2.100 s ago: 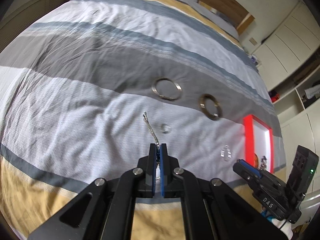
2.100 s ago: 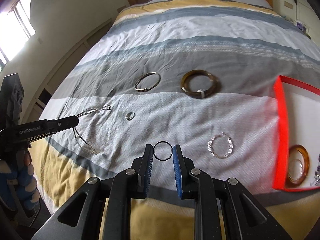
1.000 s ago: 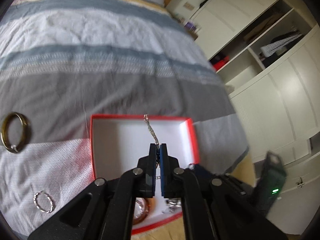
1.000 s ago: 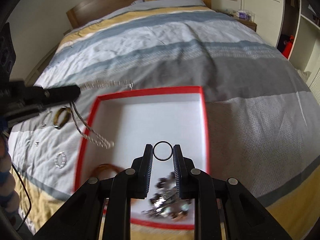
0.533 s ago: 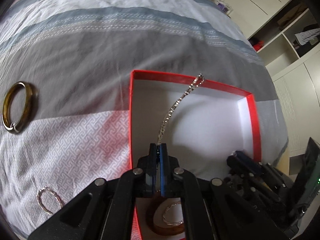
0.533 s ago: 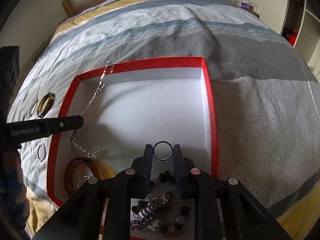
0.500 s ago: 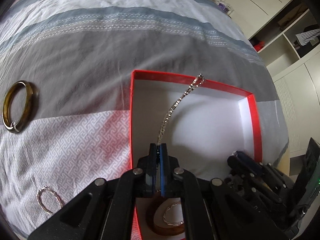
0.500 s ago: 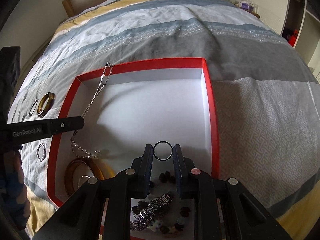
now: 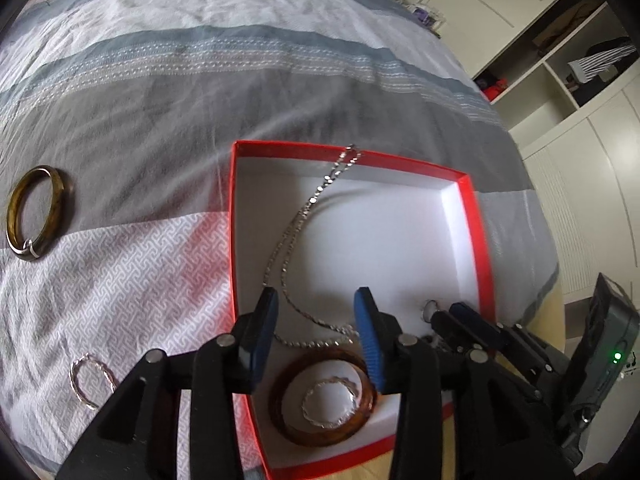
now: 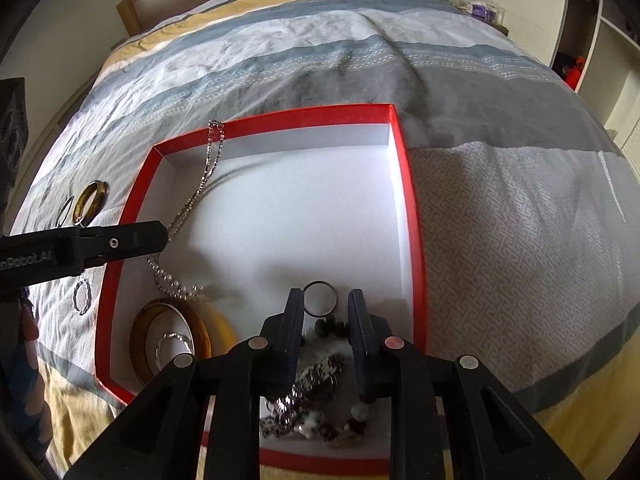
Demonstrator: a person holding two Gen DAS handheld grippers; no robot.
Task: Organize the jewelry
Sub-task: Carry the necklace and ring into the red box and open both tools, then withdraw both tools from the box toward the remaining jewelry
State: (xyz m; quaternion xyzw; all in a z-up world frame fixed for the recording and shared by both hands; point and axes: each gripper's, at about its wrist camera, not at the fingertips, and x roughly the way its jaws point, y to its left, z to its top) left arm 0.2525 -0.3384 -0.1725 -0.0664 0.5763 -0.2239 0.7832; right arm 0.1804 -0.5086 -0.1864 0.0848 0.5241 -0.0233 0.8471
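A red box (image 9: 476,232) with a white inside lies on the striped bed. A silver chain (image 9: 304,216) lies in it, its far end draped over the far rim. My left gripper (image 9: 316,308) hangs over the box's near left part, its jaws opening; the chain runs between them, untouched by the pads. My right gripper (image 10: 322,304) is low over the near corner, jaws opening. A thin black ring (image 10: 320,282) sits between them, with a gap at its right side. An amber bangle (image 9: 320,440) and a silver ring (image 9: 326,425) rest in the box.
A watch and beaded pieces (image 10: 316,384) are heaped in the box under my right gripper. On the bedspread left of the box lie a brown bangle (image 9: 56,208) and a silver bracelet (image 9: 73,380). Wardrobes and open shelves (image 9: 560,80) stand to the right.
The left jaws have parted and the chain has dropped into the box. Both grippers have sunk closer to the box. The right jaws stand slightly wider around the black ring.
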